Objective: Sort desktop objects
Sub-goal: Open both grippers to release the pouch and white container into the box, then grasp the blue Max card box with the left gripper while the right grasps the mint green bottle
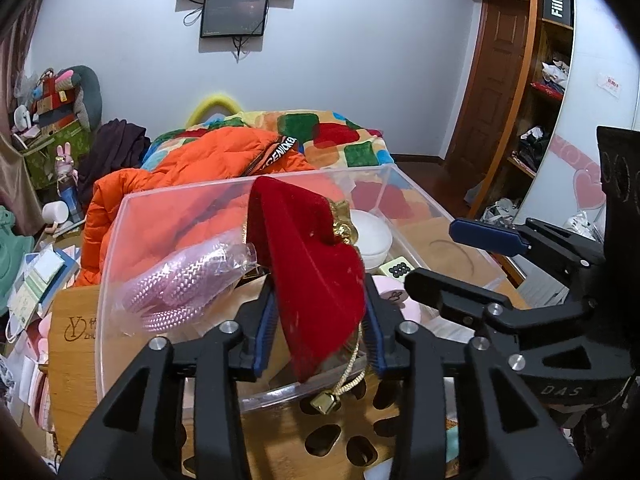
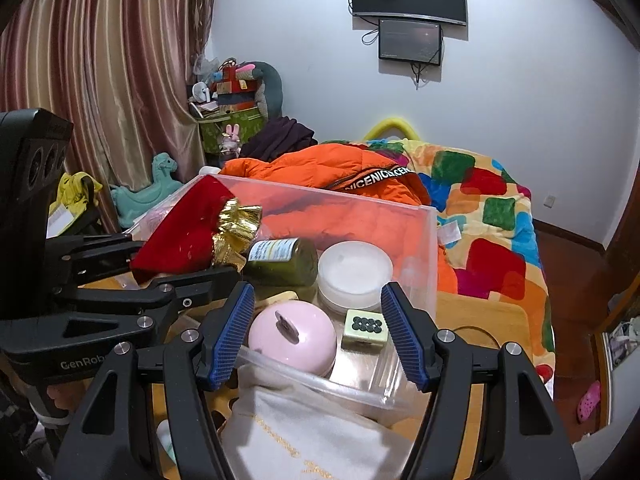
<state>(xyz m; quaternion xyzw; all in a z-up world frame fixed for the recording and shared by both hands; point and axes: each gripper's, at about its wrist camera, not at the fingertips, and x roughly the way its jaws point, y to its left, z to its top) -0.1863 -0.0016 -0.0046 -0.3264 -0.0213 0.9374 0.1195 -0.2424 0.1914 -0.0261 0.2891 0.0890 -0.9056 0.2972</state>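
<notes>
A red velvet pouch with a gold bow leans upright in the clear plastic bin. Its lower end sits between the jaws of my left gripper. Bare gaps show beside the blue pads, so the jaws stand open around it. The bin also holds a bagged pink rope, a green bottle, a white round jar, a pink round case and a mahjong tile. My right gripper hovers open over the bin's near wall, holding nothing.
The bin stands on a wooden table with cut-out holes. A white cloth pouch lies just in front of the bin. Behind are a bed with an orange jacket and patchwork blanket. Clutter lies at left.
</notes>
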